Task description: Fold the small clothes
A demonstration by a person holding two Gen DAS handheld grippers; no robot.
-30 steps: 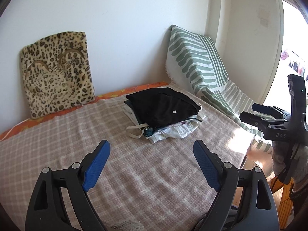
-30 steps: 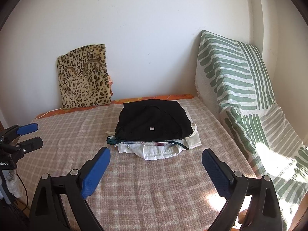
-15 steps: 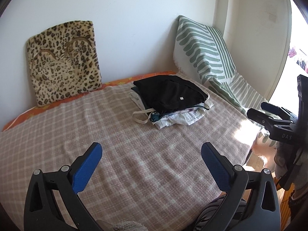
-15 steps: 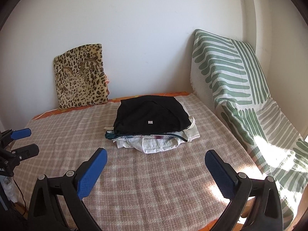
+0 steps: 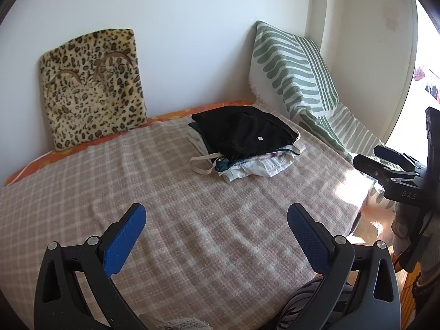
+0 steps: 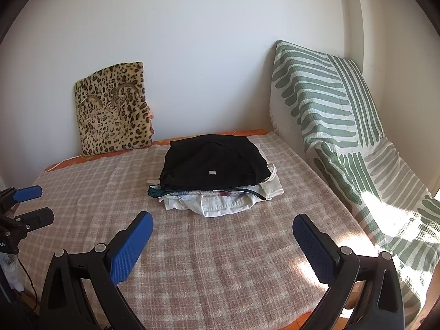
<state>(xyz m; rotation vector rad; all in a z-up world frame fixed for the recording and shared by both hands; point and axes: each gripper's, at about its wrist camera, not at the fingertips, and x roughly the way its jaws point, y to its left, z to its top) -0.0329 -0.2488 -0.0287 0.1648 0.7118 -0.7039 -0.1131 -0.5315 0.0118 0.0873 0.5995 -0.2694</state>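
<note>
A: Any writing? Reads "DAS" on the black body of the right gripper (image 5: 385,162), seen at the right edge of the left wrist view; rest of the lettering cut off; small pale tag on the black garment (image 5: 244,134), too small to read.

B: Same tag visible in the right wrist view on the black garment (image 6: 213,165); no legible print there; a scrap of white lettering on the left gripper (image 6: 29,206) at the left edge, unreadable.

A: Left gripper (image 5: 216,220) released, blue pads (image 5: 125,238) spread wide, nothing between them; hovers over the checked blanket (image 5: 192,233) at the near end of the bed.

B: Right gripper (image 6: 221,227) likewise released, blue pads (image 6: 132,244) far apart, nothing held; above the checked blanket (image 6: 220,261).

A: Stack of folded clothes (image 5: 247,148) lies on the bed beyond both grippers, well apart from the fingertips; black garment on top, white and teal pieces beneath, a pale strap looping out at the left side.

B: Strap hidden from the right wrist view; instead shows the front edge of the stack of folded clothes (image 6: 217,192), white denim hem lowest.

A: Only the left view shows the bright window side and a striped item near the bottom edge, blurred.

B: Both show the leopard cushion (image 6: 114,108) against the wall and the green-striped throw (image 6: 330,115); also the leopard cushion (image 5: 92,88) and green-striped throw (image 5: 297,74) from the left.
</note>
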